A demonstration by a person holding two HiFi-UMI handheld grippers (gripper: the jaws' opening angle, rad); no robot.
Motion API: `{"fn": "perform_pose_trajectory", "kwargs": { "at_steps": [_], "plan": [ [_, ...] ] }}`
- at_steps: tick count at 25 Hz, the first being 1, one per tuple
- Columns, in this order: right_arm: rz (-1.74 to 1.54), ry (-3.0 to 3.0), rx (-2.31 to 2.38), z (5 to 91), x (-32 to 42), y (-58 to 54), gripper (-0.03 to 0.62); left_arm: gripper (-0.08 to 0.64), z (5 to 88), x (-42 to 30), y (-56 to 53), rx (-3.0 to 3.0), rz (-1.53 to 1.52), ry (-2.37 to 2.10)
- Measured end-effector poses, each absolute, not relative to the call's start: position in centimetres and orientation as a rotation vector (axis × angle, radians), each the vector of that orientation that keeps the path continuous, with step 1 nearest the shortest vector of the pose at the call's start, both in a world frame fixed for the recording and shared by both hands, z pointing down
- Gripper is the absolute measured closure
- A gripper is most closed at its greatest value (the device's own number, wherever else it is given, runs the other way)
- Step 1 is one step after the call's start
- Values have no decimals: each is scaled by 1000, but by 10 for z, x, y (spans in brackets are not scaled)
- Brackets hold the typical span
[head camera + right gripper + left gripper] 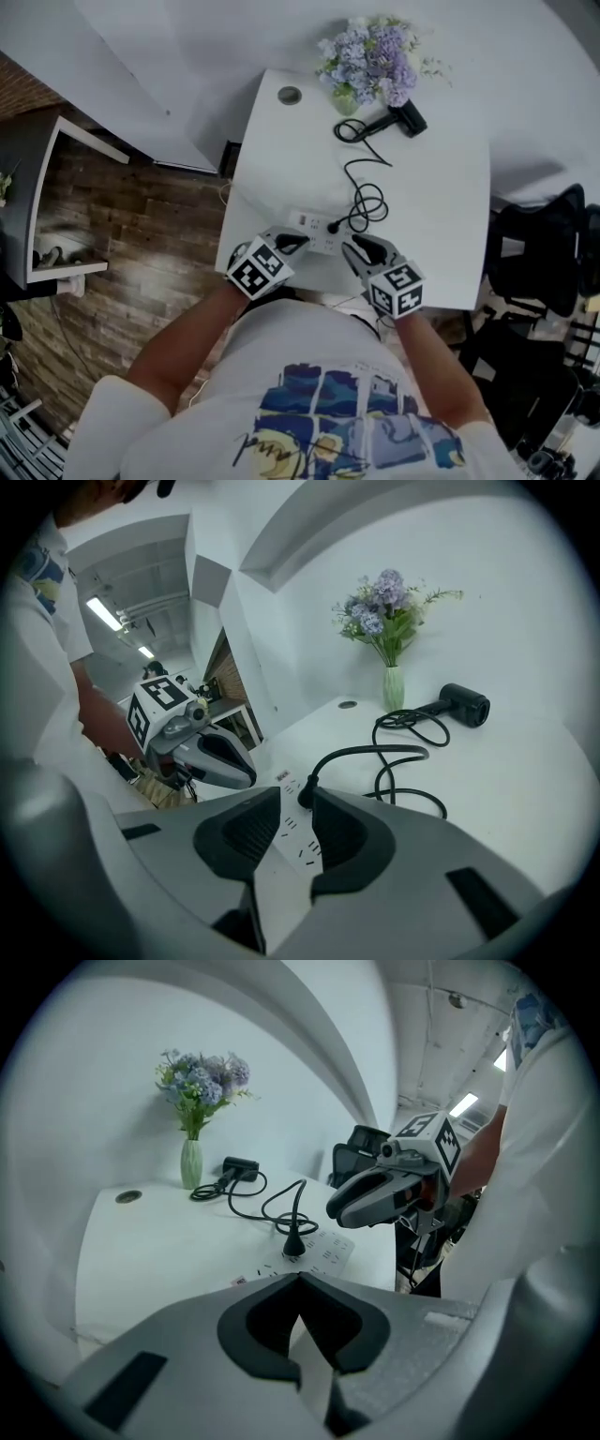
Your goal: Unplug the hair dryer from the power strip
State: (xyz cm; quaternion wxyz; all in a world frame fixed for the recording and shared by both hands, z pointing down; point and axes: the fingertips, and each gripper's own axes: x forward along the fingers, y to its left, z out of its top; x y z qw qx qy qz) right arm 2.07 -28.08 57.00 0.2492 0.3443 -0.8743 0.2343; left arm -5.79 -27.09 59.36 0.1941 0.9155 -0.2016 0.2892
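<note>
A white power strip (pixel 309 225) lies near the front edge of the white table (pixel 441 206). A black plug (pixel 333 226) stands in the power strip (pixel 296 834), and its cable (pixel 367 199) loops back to the black hair dryer (pixel 405 116) by the vase. My right gripper (pixel 353 247) hovers just short of the strip. In its own view the right gripper (pixel 296 803) is open, with the plug (pixel 306 797) just beyond the tips. My left gripper (pixel 298 241) hangs over the strip's near left part. This left gripper (pixel 300 1281) has its tips together, nothing held.
A green vase of purple flowers (pixel 367 58) stands at the table's far edge, next to a round cable hole (pixel 290 95). The hair dryer (pixel 464 705) rests to the right of the vase (pixel 393 686). A black chair (pixel 539 253) stands right of the table.
</note>
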Motion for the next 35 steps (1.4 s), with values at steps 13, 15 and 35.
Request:
{"fn": "perform_pose_trajectory", "kwargs": {
  "at_steps": [13,15,35],
  "plan": [
    [751,-2301,962,604,2,-315,469,558,620,-48,-283,2641,969,-368],
    [759,-2299,961,606,-1,-318,471,558,622,-47,-283,2639,969,-350],
    [682,-2277,998,605,-7,-321,526,558,628,-50,-279,2640,952,-306]
  ]
}}
